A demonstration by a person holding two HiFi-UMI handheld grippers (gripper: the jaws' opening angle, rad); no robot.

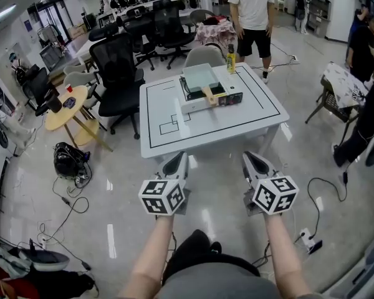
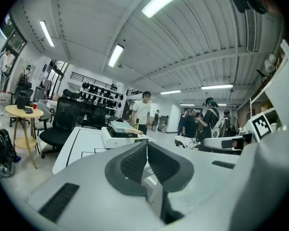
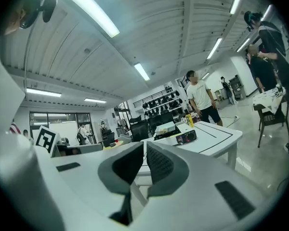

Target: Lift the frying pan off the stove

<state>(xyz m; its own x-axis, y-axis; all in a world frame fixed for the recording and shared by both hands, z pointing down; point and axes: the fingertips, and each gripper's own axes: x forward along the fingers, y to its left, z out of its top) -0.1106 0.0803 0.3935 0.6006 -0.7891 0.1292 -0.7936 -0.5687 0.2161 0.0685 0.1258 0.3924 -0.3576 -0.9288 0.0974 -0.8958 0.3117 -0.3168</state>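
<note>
A pale green rectangular frying pan [image 1: 197, 78] with a wooden handle [image 1: 208, 94] rests on a white portable stove [image 1: 207, 96] on the white table [image 1: 168, 120]. Pan and stove also show small in the left gripper view as the pan [image 2: 119, 126] and in the right gripper view as the stove [image 3: 176, 134]. My left gripper [image 1: 182, 157] and right gripper [image 1: 245, 156] are held side by side, well short of the table's near edge. Both are shut with nothing between their jaws. The left gripper [image 2: 146, 145] and right gripper [image 3: 145, 144] point towards the table.
A yellow bottle [image 1: 230, 59] stands behind the stove. Black office chairs [image 1: 119, 75] and a round wooden table [image 1: 68, 106] are to the left. A person [image 1: 252, 14] stands beyond the table. A bag [image 1: 69, 159] and cables [image 1: 70, 203] lie on the floor at left.
</note>
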